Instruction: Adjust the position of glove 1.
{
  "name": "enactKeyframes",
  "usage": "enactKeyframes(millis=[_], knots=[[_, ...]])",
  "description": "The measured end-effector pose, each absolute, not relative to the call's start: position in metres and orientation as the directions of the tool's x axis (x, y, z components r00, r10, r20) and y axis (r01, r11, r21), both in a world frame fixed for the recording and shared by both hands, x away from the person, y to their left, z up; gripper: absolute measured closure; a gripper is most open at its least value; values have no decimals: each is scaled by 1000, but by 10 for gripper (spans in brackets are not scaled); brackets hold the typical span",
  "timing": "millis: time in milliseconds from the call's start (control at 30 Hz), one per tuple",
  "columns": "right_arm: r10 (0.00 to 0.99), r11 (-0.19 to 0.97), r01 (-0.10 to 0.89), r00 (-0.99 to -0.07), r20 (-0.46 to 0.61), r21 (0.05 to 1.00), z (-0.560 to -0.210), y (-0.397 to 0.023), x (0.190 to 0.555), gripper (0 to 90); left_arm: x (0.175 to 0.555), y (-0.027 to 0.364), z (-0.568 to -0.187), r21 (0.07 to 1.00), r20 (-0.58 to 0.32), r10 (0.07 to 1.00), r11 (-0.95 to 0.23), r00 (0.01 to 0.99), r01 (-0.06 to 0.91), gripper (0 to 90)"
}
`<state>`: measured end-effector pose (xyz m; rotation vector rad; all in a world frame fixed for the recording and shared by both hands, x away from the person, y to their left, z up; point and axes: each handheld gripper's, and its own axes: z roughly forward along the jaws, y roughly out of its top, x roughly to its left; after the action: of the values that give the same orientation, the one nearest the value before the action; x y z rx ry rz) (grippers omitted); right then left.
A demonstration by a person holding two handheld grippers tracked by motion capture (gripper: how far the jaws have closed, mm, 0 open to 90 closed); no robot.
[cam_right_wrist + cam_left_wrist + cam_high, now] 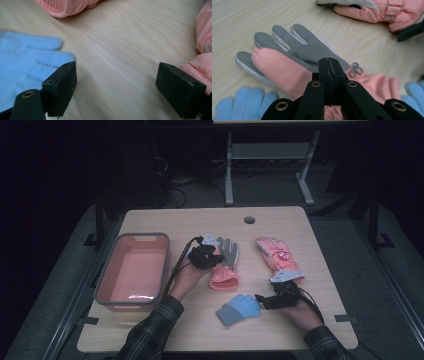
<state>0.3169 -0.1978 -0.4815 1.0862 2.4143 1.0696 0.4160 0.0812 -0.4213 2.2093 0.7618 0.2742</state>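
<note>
Left gripper hovers over the palm-up pink glove, jaws pressed together with nothing between them; the glove's cuff lies beneath the claw, its grey fingers just beyond. Right gripper rests low with jaws wide apart, bare table between them, the blue glove touching one jaw and a second pink glove crowding the other.

The high view is dimly lit and grainy; darkness surrounds the table, and a small glare is seen inside the tub. Both gripper views are evenly lit, with near edges softly blurred.
</note>
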Motion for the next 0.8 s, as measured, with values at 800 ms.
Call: enactKeyframes(millis=[800], knots=[[737,440,526,-675,43,728,-481,-198,317,164,437,40,-440,670,-48,560,-596,827,443,896]])
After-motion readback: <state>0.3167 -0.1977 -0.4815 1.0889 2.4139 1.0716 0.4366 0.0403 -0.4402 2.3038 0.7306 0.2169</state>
